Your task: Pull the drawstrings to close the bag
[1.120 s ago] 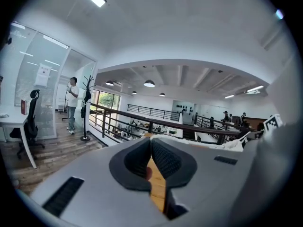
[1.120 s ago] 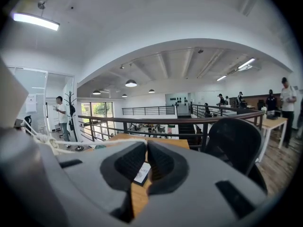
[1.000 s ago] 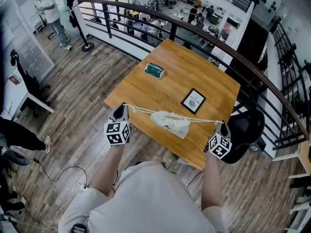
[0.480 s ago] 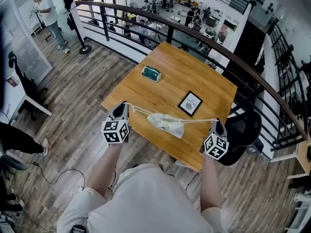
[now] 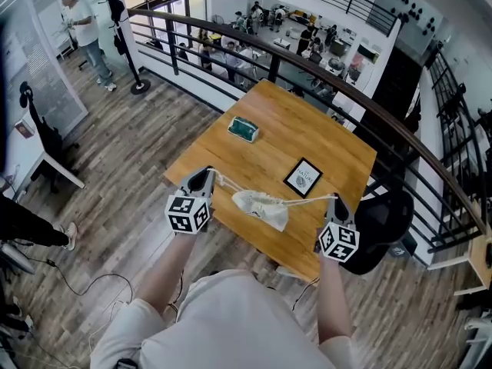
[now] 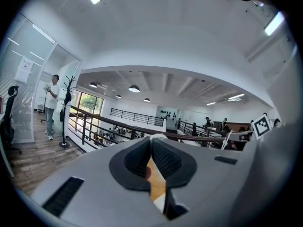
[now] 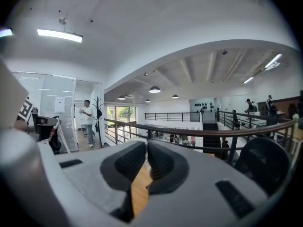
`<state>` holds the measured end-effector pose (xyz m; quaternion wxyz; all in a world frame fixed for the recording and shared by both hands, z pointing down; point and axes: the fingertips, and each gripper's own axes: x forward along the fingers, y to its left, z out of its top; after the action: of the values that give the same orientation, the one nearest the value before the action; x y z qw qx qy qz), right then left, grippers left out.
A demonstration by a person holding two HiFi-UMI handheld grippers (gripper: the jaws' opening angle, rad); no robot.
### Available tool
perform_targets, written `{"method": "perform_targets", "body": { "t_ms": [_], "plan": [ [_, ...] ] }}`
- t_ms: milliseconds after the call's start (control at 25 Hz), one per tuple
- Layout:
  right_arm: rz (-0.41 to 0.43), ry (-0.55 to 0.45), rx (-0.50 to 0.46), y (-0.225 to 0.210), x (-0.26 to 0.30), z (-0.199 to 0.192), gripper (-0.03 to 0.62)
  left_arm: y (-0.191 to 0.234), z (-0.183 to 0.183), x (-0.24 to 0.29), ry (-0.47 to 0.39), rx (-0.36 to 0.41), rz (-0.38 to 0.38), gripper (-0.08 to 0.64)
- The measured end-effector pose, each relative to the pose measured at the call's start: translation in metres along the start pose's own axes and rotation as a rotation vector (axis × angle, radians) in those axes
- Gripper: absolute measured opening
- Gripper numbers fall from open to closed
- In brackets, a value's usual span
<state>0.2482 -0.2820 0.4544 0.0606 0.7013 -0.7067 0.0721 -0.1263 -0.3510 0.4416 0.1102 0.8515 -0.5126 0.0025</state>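
A small white drawstring bag [image 5: 261, 206] hangs over the near edge of the wooden table [image 5: 307, 133], its mouth gathered. One white drawstring [image 5: 225, 184] runs taut from it to my left gripper [image 5: 206, 177], which is shut on the cord. In the left gripper view a bit of white cord [image 6: 153, 137] shows at the tip of the shut left gripper [image 6: 150, 143]. The other drawstring [image 5: 309, 200] leads to my right gripper [image 5: 336, 201], also shut on it. In the right gripper view the right gripper [image 7: 147, 145] has its pads pressed together and the bag is hidden.
A green packet [image 5: 244, 129] and a black framed card [image 5: 303, 177] lie on the table. A black chair [image 5: 382, 220] stands by my right gripper. A dark railing [image 5: 231, 44] runs behind the table, and a person [image 5: 83, 33] stands far left by a coat stand.
Both grippers have lifted a little with the cords still stretched between them. The bag has come up with them and looks more bunched at its mouth.
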Motion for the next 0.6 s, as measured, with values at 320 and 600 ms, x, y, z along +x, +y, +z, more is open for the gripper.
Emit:
{"method": "perform_targets", "body": {
  "t_ms": [320, 600],
  "plan": [
    [0.113, -0.028, -0.013, 0.029, -0.006, 0.016, 0.015, -0.025, 0.012, -0.002, -0.025, 0.027, -0.065, 0.002],
    [0.145, -0.046, -0.029, 0.033, -0.014, 0.017, 0.009, -0.043, 0.008, -0.002, -0.026, 0.056, -0.098, 0.002]
  ]
}}
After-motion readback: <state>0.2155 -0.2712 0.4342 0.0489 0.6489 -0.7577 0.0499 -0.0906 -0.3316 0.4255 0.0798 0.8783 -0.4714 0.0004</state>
